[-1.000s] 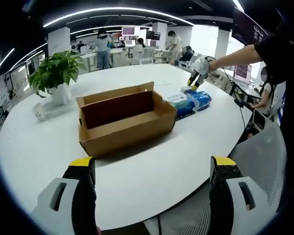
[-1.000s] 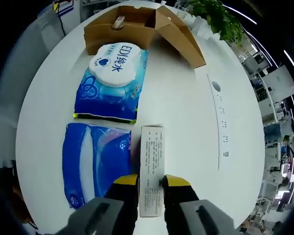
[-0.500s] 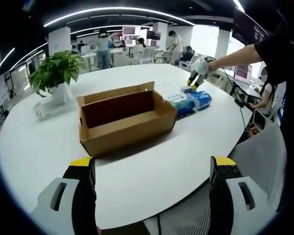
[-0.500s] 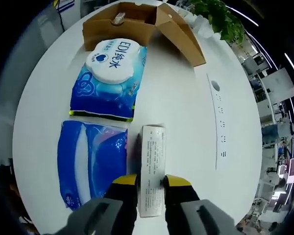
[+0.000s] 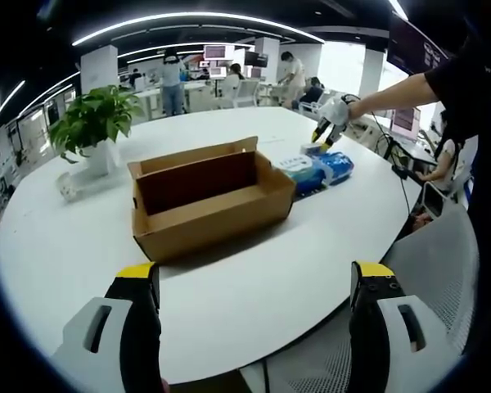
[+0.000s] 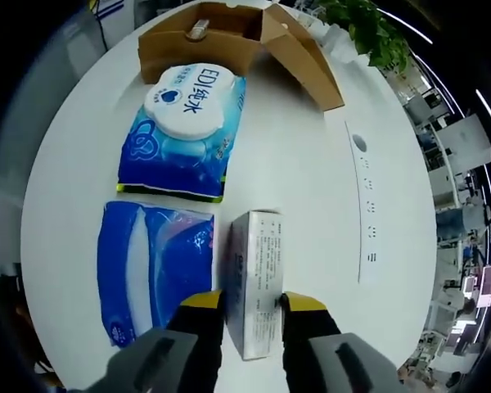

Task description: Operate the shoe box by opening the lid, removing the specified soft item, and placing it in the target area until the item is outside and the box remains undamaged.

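Right gripper [image 6: 250, 304] had its fingers [image 6: 203, 304] narrow, straddling the near end of the small white carton [image 6: 257, 278]. Carton's long axis ran straight ahead along the fingers, toward the shoe box [image 6: 229, 37]. Whether the pads actually pressed the carton sides or sat just off them I couldn't tell; the carton looked rolled a bit, one face up, resting on the worktop [image 6: 311, 164].

Just to the left of those fingers lay a blue soft pack [image 6: 151, 270], long axis parallel to the carton. Ahead of it, between the fingers and the box, was the second wipes pack [image 6: 184, 123] with the white lid. Box was open, well ahead, lid flap thrown to the right.

Left gripper [image 5: 258, 286] had fingers [image 5: 139, 278] spread wide, holding nothing, box [image 5: 209, 196] dead ahead but apart from them. Right gripper [image 5: 327, 123] showed far ahead-right, beside the packs [image 5: 319, 168].

Judgement: the soft items were already outside the box, so the right side was nearer the work; the next move hinged on releasing or lifting along the carton's axis.
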A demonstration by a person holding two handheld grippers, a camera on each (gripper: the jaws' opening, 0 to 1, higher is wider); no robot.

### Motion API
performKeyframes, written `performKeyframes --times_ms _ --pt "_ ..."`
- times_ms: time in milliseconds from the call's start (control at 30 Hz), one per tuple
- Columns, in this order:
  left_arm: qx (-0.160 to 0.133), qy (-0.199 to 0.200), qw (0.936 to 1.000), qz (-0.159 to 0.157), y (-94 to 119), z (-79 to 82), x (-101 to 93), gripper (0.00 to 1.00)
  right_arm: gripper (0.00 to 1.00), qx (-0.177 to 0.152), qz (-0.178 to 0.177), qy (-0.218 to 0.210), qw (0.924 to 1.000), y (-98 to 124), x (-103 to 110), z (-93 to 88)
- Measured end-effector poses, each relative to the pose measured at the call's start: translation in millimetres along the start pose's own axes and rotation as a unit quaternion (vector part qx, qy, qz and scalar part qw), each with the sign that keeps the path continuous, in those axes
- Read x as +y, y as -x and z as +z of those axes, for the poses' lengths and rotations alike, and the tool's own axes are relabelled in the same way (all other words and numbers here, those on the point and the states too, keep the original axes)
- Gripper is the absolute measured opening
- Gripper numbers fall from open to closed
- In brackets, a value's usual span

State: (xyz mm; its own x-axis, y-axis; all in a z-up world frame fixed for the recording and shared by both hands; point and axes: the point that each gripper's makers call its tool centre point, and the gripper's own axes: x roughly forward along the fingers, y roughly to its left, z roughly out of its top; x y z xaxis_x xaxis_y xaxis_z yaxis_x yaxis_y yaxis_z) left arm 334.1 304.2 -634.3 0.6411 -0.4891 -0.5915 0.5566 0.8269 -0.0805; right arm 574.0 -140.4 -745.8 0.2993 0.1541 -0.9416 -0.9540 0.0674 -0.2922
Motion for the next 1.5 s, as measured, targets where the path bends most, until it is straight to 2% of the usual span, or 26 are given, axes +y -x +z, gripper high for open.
performKeyframes --times_ms 267,500,767,867,1333,1500 --pt "-0.009 -0.002 1.0 0.001 1.7 3.8 1.3 0.96 0.26 -0.003 -0.014 -0.016 0.9998 11.4 -2.5 0.9" --pt "-0.02 -0.003 0.9998 0.001 5.2 7.1 3.0 0.96 0.34 -0.002 -0.018 -0.038 0.9991 23.5 2.0 0.8" --pt "-0.031 -0.001 0.9995 0.001 9.4 7.4 2.7 0.97 0.39 -0.009 -0.029 -0.063 0.9975 38.6 5.6 2.7" --pt "-0.035 0.001 0.9994 0.001 10.7 7.7 3.9 0.97 0.43 -0.022 -0.031 -0.09 0.9952 44.6 8.0 6.7" --pt "-0.045 -0.003 0.999 -0.005 12.7 8.2 9.8 0.97 0.61 -0.068 -0.036 -0.161 0.9839 69.1 30.0 31.0" --pt "-0.046 -0.006 0.9989 -0.007 13.7 6.8 10.8 0.97 0.64 -0.089 -0.042 -0.186 0.9775 75.6 36.7 39.3"
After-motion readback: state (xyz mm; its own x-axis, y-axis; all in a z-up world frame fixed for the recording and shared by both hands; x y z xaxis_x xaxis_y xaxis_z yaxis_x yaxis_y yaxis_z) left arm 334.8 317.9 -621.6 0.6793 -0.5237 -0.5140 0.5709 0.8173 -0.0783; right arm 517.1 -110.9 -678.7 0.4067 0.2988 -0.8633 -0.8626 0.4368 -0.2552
